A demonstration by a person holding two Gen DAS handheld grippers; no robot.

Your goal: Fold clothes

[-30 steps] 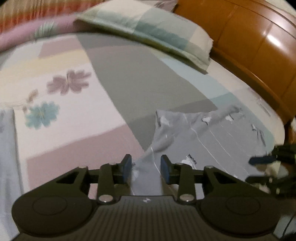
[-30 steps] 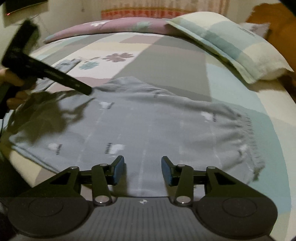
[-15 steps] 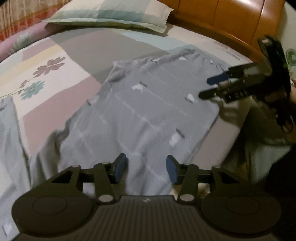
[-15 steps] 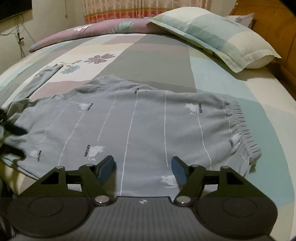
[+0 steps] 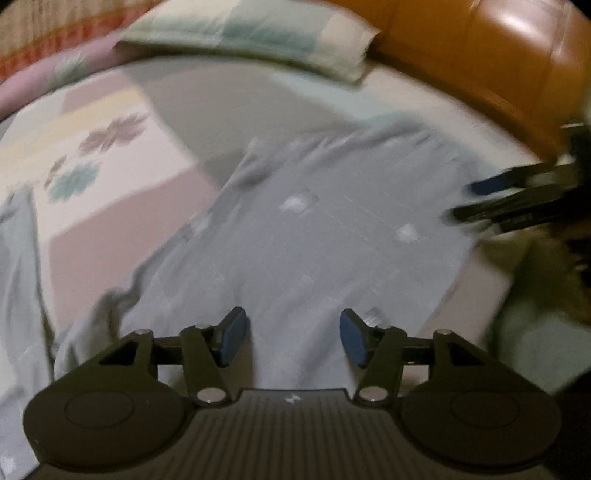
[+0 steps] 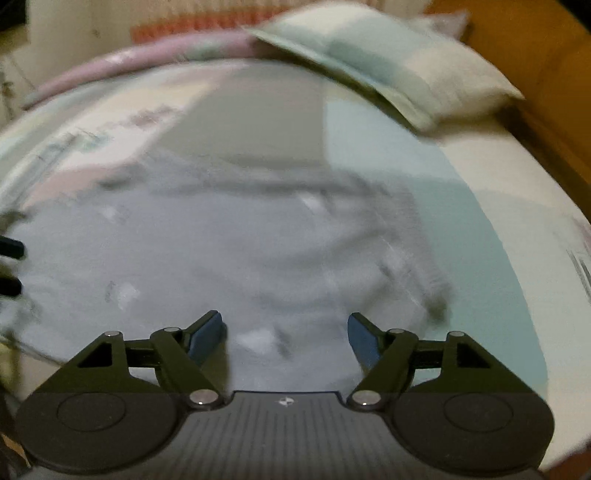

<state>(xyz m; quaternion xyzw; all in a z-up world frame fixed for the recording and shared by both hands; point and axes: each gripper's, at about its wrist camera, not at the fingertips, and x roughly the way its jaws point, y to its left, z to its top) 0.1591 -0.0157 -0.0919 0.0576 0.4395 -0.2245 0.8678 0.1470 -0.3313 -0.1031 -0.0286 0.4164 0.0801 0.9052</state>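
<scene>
On the bed with the pastel patchwork sheet (image 5: 110,236), near its front edge, a grey printed soft-cloth garment (image 5: 317,236) lies spread roughly flat; its gathered band (image 6: 413,236) is toward the wooden headboard (image 5: 480,59) side and the checked pillow (image 5: 251,33). A second pale garment (image 5: 18,258) lies at the bed's left edge, apart from it.

Left claw (image 5: 291,336): jaws have just been opening and stand moderately wide over the grey cloth, nothing gripped. Right claw (image 6: 286,338): jaws have likewise just been opening, now wide, poised over the cloth near the front edge; nothing held. Both views are motion-blurred, so contact with the fabric cannot be confirmed.

Handling assessment: the garment appears light, limp and thin. It should drape and sag when lifted, and may drag or bunch on the sheet. Not fragile; low slip risk against the pads.

Recommended hold: pinch through the cloth at two well-separated points, the band corner on one side and the leg hem on the other, keeping the span taut while carrying it over.
</scene>
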